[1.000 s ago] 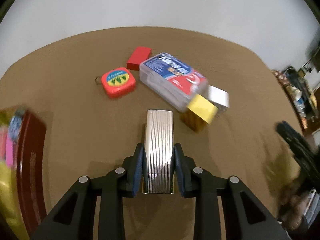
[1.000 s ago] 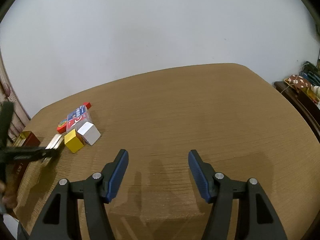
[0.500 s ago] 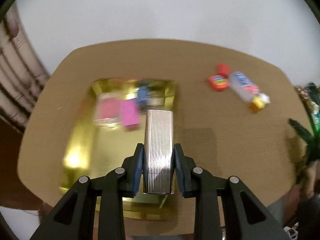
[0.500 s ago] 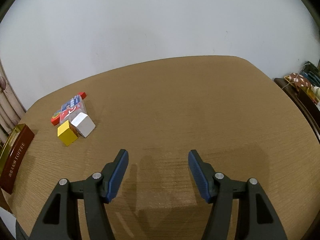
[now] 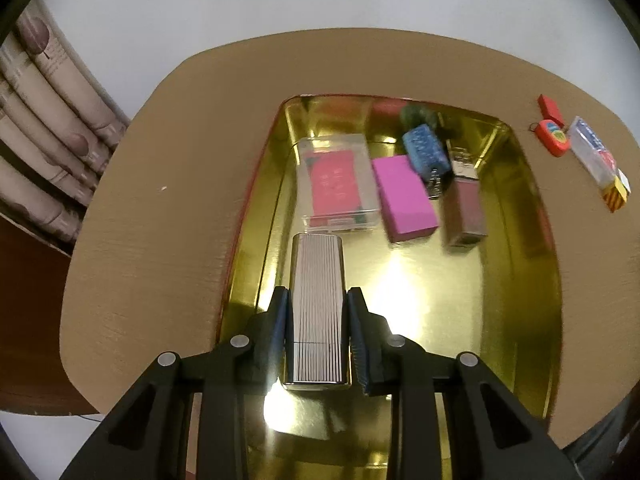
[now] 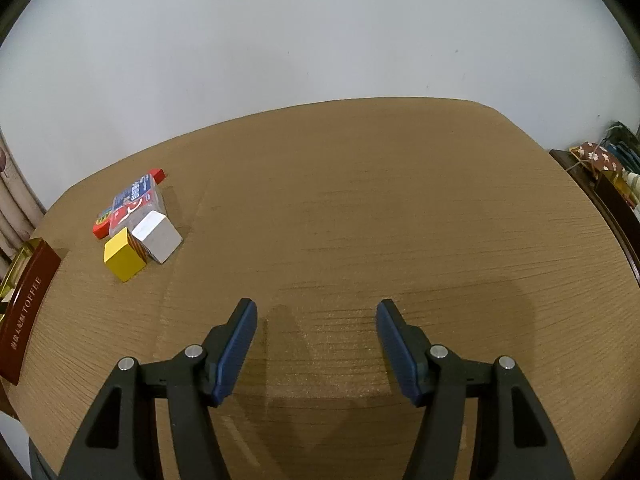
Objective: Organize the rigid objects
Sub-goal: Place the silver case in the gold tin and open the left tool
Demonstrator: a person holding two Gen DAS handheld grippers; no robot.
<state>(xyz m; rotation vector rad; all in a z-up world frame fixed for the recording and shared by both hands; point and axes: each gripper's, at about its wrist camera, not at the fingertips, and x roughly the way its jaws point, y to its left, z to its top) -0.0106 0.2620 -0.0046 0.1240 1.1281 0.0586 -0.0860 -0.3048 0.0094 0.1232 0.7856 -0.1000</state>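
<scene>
My left gripper [image 5: 317, 300] is shut on a ribbed silver metal case [image 5: 318, 300] and holds it above the near left part of a gold tin tray [image 5: 532, 280]. In the tray lie a clear box with a pink card [image 5: 338, 182], a magenta block [image 5: 404, 198], a blue object [image 5: 426, 150] and a mauve block [image 5: 464, 208]. My right gripper [image 6: 316, 320] is open and empty over bare table. To its far left sit a yellow cube [image 6: 122, 254], a white cube [image 6: 158, 236], a clear card box [image 6: 136, 200] and a red block [image 6: 158, 174].
The tin's dark red side [image 6: 24, 308] shows at the left edge of the right wrist view. A red tape measure [image 5: 554, 136] and the same small pile [image 5: 596, 156] lie right of the tray. Curtains [image 5: 44, 120] hang beyond the table's left edge. Cluttered furniture [image 6: 608, 168] stands at the right.
My left gripper has swung left from the pile of small objects to over the gold tray, still holding the silver case. The right gripper has stayed open and nearly still.
</scene>
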